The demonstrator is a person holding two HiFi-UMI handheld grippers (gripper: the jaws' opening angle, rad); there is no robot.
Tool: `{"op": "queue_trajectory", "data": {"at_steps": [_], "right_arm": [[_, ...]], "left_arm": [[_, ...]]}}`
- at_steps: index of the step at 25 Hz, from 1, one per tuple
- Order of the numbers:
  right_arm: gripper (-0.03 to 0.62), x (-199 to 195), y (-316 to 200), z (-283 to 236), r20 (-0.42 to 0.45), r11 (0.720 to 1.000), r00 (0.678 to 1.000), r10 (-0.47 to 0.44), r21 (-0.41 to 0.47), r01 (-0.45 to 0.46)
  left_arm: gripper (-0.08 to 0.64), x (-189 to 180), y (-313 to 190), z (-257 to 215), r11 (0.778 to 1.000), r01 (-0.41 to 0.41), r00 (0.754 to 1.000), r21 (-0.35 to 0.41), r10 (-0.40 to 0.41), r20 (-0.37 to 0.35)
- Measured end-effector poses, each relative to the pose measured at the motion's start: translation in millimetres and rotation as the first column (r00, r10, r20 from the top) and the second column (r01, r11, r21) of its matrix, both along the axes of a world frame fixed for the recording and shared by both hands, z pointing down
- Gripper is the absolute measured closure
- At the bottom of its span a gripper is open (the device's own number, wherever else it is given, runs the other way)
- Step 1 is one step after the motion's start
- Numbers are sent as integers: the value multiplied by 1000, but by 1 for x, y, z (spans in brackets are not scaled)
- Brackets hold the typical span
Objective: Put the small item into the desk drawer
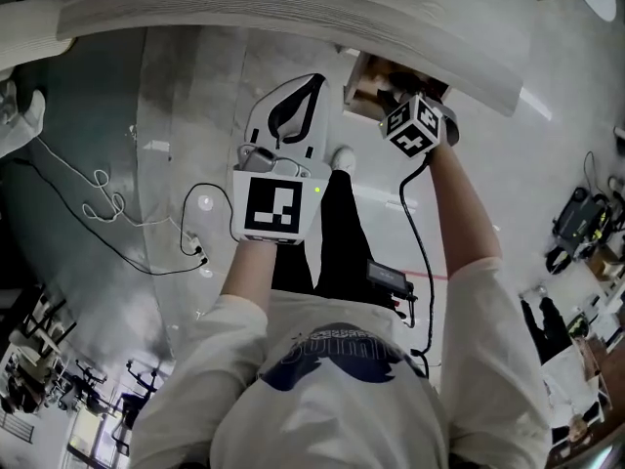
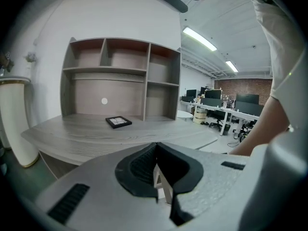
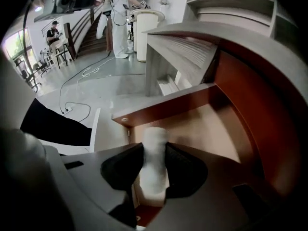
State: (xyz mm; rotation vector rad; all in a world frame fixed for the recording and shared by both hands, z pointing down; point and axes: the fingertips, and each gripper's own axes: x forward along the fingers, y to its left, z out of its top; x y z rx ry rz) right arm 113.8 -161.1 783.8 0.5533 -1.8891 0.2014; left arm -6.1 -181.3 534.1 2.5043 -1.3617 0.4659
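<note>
Over the open brown wooden drawer [image 3: 207, 129], the right gripper [image 3: 154, 152] clamps a small white cylindrical item [image 3: 155, 139]; next, it likely lowers and releases it. The left gripper [image 2: 155, 163] is closed, empty.

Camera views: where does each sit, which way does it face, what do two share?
Head view: on the person's head, facing steeply down at desk edge and open drawer; shows torso, forearms, left claw, right claw.
Left gripper view: on the left claw, facing roughly level across the desk to the shelf unit; arm at right.
Right gripper view: on the right claw, pointing down into the drawer, gripping a small white item; leg at left.
Shared: head and right gripper views show the drawer.
</note>
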Motion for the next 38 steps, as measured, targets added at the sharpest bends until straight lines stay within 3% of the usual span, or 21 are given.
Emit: {"op": "queue_trajectory", "data": {"at_steps": [10, 18, 29, 38], "right_arm": [[466, 1, 1, 18, -104, 997, 993, -61, -44, 57], [465, 3, 1, 24, -159, 994, 981, -108, -18, 106], [452, -3, 2, 22, -101, 996, 993, -66, -74, 59], [410, -3, 6, 20, -93, 989, 991, -91, -127, 79]], "left_arm": [[552, -4, -2, 0, 1000, 22, 1000, 0, -22, -12], [552, -4, -1, 5, 999, 31, 999, -8, -31, -21], [552, -13, -2, 8, 998, 57, 998, -31, -58, -28], [552, -10, -2, 4, 998, 51, 998, -32, -52, -21]]}}
